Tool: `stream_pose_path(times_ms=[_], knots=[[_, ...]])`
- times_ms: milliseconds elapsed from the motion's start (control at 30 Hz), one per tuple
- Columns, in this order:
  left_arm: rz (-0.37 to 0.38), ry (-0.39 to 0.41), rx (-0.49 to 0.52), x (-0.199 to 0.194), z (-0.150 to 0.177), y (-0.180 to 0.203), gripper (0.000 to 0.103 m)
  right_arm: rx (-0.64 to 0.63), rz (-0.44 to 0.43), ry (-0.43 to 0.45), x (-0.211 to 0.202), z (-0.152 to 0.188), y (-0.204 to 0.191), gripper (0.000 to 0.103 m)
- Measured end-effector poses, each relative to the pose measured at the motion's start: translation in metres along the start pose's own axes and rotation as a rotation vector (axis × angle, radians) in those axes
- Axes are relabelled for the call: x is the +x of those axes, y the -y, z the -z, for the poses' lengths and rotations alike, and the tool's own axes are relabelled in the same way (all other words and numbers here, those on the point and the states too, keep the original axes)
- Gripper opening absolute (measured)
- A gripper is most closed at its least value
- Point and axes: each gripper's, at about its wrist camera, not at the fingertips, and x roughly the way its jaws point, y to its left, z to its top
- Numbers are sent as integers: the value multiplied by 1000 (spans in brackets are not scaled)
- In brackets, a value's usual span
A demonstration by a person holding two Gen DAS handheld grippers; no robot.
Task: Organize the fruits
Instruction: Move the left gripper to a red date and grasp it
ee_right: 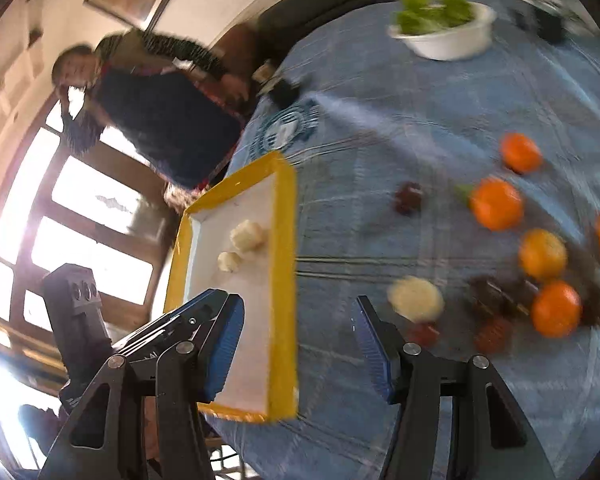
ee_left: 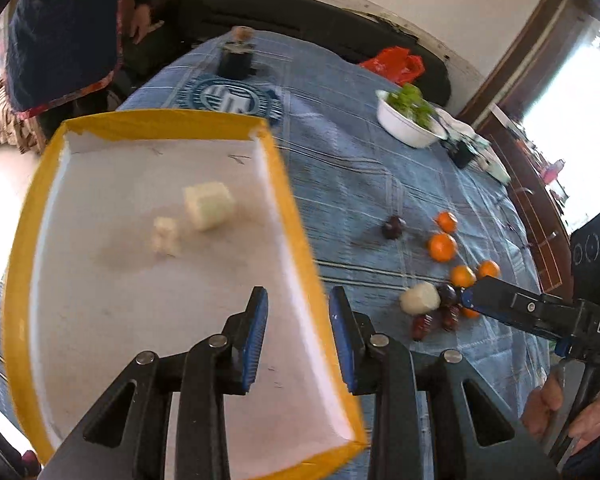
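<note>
A white tray with a yellow rim [ee_left: 292, 216] [ee_right: 284, 240] lies on the blue cloth and holds two pale peeled pieces [ee_left: 209, 205] [ee_right: 247, 235]. My left gripper [ee_left: 298, 340] is open and empty, its fingers on either side of the tray's right rim. To the right lie several oranges [ee_left: 442, 246] [ee_right: 497, 204], dark red fruits [ee_left: 393, 227] [ee_right: 408, 198] and a third pale piece [ee_left: 420, 298] [ee_right: 416, 298]. My right gripper [ee_right: 300, 344] is open and empty, just left of that piece. In the left wrist view its tip [ee_left: 470, 296] touches the fruit cluster.
A white bowl of greens [ee_left: 410, 120] [ee_right: 446, 28] stands at the far side of the table. A dark jar [ee_left: 236, 58] and a red bag [ee_left: 396, 62] sit at the back. A person in a dark apron [ee_left: 64, 32] [ee_right: 160, 120] stands beside the table.
</note>
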Motion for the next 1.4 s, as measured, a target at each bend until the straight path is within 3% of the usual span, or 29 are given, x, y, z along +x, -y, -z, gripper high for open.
stream_pose_path(times_ms=[200,267,567,967,1100,1400], knots=[[34,-31,27,12,12,33,30,162,-22,54,-44,24,57,60],[46,-40,32,15,14,41,30,208,-7,25,-46,31,72,52],[88,-132,160,46,33,94,30,100,123,-5,-65,46,79,46],[54,-194,268,88,38,127,30,77,147,15,-89,45,96,46],[31,-210,273,103,37,130,21,68,153,15,-92,43,96,47],[44,-193,258,96,45,126,19,73,152,-9,-75,36,96,46]])
